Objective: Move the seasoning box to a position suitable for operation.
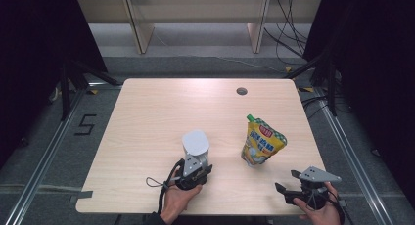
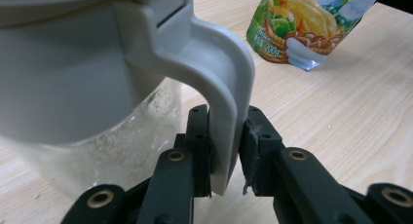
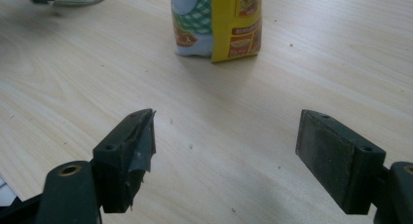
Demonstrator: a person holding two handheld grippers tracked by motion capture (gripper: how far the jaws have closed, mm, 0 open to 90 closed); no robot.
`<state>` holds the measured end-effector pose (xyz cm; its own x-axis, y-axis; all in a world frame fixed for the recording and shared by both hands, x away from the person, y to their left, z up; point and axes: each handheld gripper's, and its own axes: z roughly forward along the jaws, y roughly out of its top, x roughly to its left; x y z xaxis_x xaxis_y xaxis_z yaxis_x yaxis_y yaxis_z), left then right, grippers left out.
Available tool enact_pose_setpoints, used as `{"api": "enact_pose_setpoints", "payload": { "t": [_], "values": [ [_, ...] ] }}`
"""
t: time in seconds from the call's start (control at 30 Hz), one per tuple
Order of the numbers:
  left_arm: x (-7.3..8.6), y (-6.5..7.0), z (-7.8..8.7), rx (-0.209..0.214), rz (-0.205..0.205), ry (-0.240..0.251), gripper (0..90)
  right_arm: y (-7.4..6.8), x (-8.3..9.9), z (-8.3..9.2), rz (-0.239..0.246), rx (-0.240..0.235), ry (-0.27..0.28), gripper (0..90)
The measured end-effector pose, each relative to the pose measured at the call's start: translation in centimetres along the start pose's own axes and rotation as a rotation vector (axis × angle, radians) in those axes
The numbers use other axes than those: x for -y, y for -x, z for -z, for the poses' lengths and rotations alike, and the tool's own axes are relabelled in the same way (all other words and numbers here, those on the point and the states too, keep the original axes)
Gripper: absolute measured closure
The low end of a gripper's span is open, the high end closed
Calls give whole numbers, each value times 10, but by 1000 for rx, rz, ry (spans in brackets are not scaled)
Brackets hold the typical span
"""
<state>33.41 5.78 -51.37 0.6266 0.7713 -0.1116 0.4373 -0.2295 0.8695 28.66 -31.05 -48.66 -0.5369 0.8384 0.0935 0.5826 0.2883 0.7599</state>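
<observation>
Your left hand [image 1: 177,195] comes in from the near edge of the table [image 1: 147,117], wrist low, pointing the left gripper [image 1: 195,172] away from you at the jug [image 1: 195,146]. In the left gripper view both pads press on the jug's grey handle [image 2: 225,112], one from each side, so that claw is clamped on the handle low down. The jug stands upright near the middle of the table's near half; its lid is white and its clear lower wall looks frosted or powdery inside, though what it holds can't be made out.

Your right hand [image 1: 320,211] rests at the near right corner, holding the right gripper [image 1: 286,182] level and aimed left across the table. Its jaws stand wide, with bare wood between them.

The yellow pouch [image 1: 262,142] stands between the jug and your right hand, apart from both, its green cap tilted away. It has a green checked panel, a red label and fruit pictures; the lettering is too small to read, apart from what looks like "200g" near the bottom.
</observation>
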Motion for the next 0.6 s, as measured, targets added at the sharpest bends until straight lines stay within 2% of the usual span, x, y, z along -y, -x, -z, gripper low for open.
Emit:
{"api": "enact_pose_setpoints", "payload": {
  "t": [0.07, 0.13, 0.17, 0.2, 0.33, 0.4, 0.5, 0.57, 0.6],
  "values": [
    [0, -2, 3, 6, -7, -11, 740, 4, 0, -1, 45, -3, 18, 233],
    [1, -4, 7, 9, -27, -19, 734, 4, 0, -1, 47, 1, 17, 234],
    [2, -4, 7, 12, -18, -9, 732, 1, 0, 0, 5, 2, 3, 233],
    [2, -4, 9, 6, -26, -21, 730, 3, 0, -1, 40, 11, 18, 233],
    [5, -7, 16, 7, -45, -31, 719, 3, 0, -1, 36, 12, 13, 234],
    [7, -9, 21, 4, -51, -36, 711, 1, 1, 0, 7, 4, 3, 234],
    [11, -14, 29, -12, -47, -34, 694, 4, 0, -1, 32, 7, 5, 234],
    [13, -17, 35, -20, -54, -42, 687, 3, 1, -1, 29, 16, 10, 233],
    [15, -19, 38, -24, -48, -41, 684, 6, 0, 0, 65, 32, 23, 233]
  ]
}}
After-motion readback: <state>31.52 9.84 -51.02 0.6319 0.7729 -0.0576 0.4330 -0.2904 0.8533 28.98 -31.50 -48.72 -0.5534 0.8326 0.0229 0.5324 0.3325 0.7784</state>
